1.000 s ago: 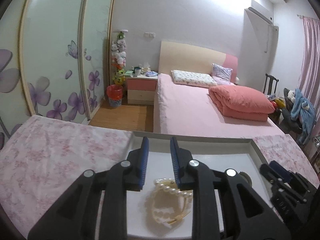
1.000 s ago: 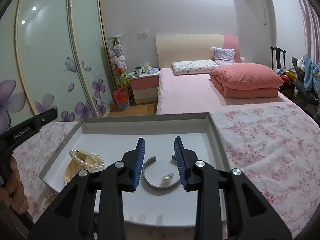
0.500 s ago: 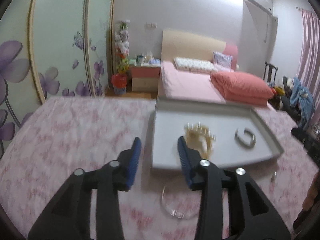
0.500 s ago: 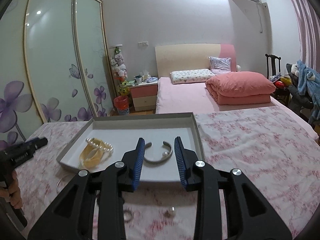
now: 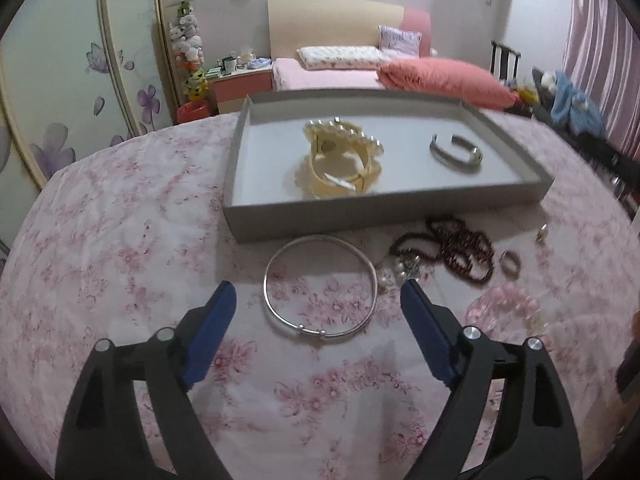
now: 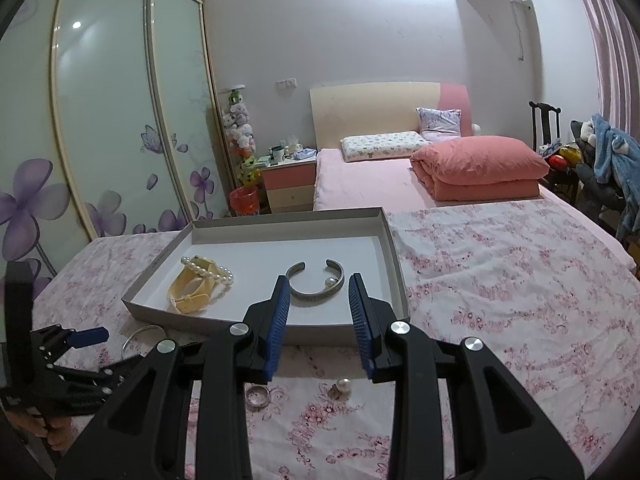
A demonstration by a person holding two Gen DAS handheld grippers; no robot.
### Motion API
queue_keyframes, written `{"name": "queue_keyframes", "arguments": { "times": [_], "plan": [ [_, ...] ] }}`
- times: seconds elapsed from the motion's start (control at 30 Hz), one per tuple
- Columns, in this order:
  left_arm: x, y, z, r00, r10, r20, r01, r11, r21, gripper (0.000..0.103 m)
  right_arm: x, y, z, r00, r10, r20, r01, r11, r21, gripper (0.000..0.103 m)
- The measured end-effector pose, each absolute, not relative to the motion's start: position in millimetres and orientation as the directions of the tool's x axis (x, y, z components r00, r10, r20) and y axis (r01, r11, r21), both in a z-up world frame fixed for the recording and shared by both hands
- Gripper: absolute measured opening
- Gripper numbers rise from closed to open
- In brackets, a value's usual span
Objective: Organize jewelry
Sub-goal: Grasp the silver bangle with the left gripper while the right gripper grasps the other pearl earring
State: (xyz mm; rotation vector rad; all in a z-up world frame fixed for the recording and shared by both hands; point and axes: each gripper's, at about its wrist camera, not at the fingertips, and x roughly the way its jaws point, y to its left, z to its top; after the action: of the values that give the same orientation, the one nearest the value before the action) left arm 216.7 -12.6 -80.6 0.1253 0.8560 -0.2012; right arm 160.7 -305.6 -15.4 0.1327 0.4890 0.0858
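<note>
A grey tray [image 5: 256, 224] [image 6: 344, 326] on the floral cloth holds a cream pearl hair clip [image 5: 340, 164] [image 6: 198, 286] and a silver cuff bracelet [image 5: 456, 152] [image 6: 316, 286]. In front of the tray lie a thin silver bangle [image 5: 320, 284], a dark red bead necklace [image 5: 460, 248], a ring [image 5: 510, 262] [image 6: 257, 395], a pearl earring [image 6: 342, 387] and pink beads [image 5: 508, 304]. My left gripper [image 5: 318, 298] is wide open and empty, just above the bangle. My right gripper [image 6: 318, 296] is open and empty, raised in front of the tray.
The floral cloth [image 6: 500, 300] covers the table all around the tray. The left gripper's body [image 6: 60, 356] shows at the lower left of the right wrist view. Behind are a bed [image 6: 400, 176], a nightstand and a sliding wardrobe.
My left gripper drew back out of the tray, leaving the pearl clip there, lowered over the bangle and opened wide. My right gripper drew back from the cuff and rose.
</note>
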Motion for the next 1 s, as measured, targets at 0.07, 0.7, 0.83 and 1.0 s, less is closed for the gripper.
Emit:
{"name": "queue_keyframes", "arguments": {
  "times": [0.07, 0.7, 0.83, 1.0],
  "plan": [
    [220, -16, -86, 0.626, -0.113, -0.772, 0.229, 0.972, 0.044, 0.083, 159, -306, -17, 0.879, 0.116, -0.463, -0.053, 0.988, 0.148, 0.032],
    [238, -17, -91, 0.607, -0.084, -0.790, 0.203, 0.978, 0.052, 0.068, 159, -308, -22, 0.871, 0.120, -0.477, -0.052, 0.987, 0.154, 0.032],
    [233, -1, -90, 0.613, -0.050, -0.789, 0.166, 0.984, 0.066, 0.068, 158, -310, -25, 0.860, 0.118, -0.497, -0.051, 0.988, 0.146, 0.032],
    [229, 26, -88, 0.610, 0.010, -0.792, 0.091, 0.992, 0.083, 0.068, 162, -313, -38, 0.809, 0.114, -0.577, -0.050, 0.991, 0.125, 0.032]
  ]
}}
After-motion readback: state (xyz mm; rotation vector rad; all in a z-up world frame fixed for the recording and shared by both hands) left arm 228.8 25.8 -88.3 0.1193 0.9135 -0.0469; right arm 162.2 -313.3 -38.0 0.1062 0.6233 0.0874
